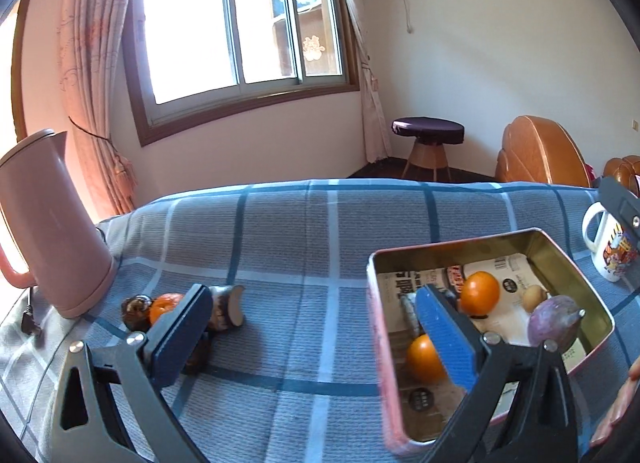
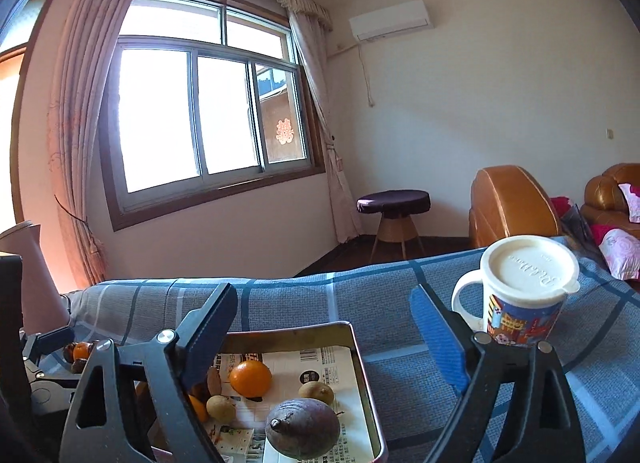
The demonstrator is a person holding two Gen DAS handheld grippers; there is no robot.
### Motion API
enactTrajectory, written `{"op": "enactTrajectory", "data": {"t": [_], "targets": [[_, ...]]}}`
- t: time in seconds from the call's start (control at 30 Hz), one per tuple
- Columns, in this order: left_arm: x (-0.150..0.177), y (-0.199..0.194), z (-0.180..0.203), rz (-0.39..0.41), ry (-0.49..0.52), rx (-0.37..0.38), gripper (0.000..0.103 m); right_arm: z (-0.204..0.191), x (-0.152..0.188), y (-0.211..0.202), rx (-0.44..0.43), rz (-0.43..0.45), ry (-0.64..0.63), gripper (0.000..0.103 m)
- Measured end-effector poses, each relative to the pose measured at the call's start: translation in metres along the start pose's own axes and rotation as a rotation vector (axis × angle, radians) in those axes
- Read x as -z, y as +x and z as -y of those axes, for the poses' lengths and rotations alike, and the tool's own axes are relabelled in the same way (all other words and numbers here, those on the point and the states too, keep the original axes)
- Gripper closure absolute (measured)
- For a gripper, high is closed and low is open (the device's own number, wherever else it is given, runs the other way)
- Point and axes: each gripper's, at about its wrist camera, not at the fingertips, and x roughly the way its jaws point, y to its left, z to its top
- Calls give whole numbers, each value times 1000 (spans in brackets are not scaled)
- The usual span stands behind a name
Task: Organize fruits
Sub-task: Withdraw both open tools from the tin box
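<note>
- The left gripper (image 1: 316,327) stands with its jaws spread wide and nothing clamped between them; it is tilted downward.
- Its left finger (image 1: 182,337) shows a dark pad; its right finger (image 1: 446,337) shows a blue pad.
- The right gripper (image 2: 324,337) also has its jaws apart and empty, pointing closer to level.
- Its blue-padded finger (image 2: 438,339) faces the dark finger (image 2: 208,337) across a broad gap.
- Part of a hand (image 1: 624,395) shows at the right edge of the left wrist view.

blue plaid tablecloth (image 1: 280,231), orange fruit (image 1: 480,291), pink kettle (image 1: 52,223).
</note>
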Motion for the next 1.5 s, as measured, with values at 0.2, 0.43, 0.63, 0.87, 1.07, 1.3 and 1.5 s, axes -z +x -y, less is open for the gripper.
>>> {"op": "enactTrajectory", "data": {"t": [0.2,0.43,0.63,0.87,1.07,1.3,1.5], "targets": [[7,3,-23,12,-23,-51,0,-11,3,-3,29,6,-51,13],[10,1,-34,13,-31,-42,0,-9,5,-14,58,2,5,13],[14,-3,-41,19,-22,-42,0,-13,7,-23,72,-3,31,13],[19,-4,-53,-7,2,-21,0,-32,12,-32,68,-14,21,13],[20,-1,-72,-6,31,-30,0,-51,17,-37,51,-29,17,13],[21,5,-103,-17,-24,-23,0,-79,21,-36,27,-43,7,13],[22,11,-124,-40,-77,-8,0,-102,23,-33,2,-55,2,13]]}}
